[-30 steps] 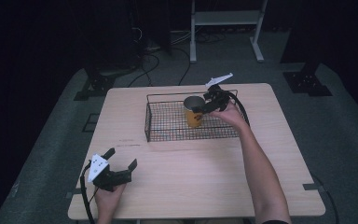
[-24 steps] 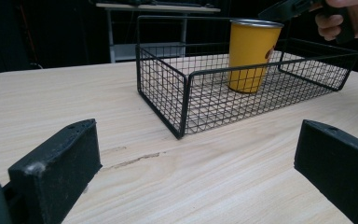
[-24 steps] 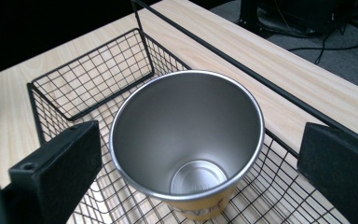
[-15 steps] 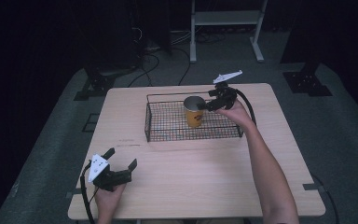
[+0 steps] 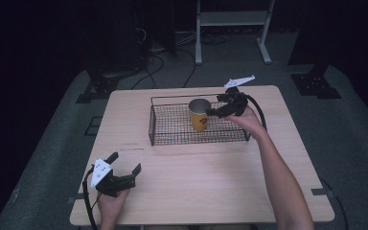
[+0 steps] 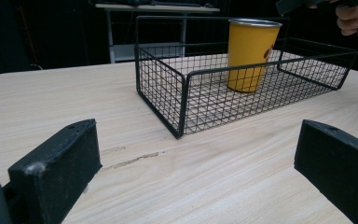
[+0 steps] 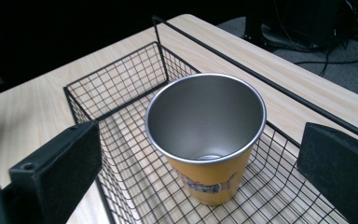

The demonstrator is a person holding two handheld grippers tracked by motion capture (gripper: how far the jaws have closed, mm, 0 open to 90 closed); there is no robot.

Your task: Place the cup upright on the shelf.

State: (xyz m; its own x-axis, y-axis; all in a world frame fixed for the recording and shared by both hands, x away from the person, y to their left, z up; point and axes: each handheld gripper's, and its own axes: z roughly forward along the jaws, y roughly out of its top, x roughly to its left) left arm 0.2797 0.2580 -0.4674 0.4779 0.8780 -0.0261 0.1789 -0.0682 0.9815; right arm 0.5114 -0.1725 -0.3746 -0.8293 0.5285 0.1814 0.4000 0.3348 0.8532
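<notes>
Right gripper view: open right tongs (image 7: pixel 200 163) hover above the yellow steel cup (image 7: pixel 207 135), light, rigid, slick-walled; pinch its rim, left tongs (image 5: pixel 124 173) idle, open.

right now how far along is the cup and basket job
Done: the yellow cup stands upright inside the wire basket, empty as the right gripper view shows. In hand: nothing is gripped; the right gripper is open beside the cup's rim, its jaws apart and clear of the cup. The left gripper rests open on the table near the front edge. Left: whether a grasp or a withdrawal comes next can't be told.
</notes>
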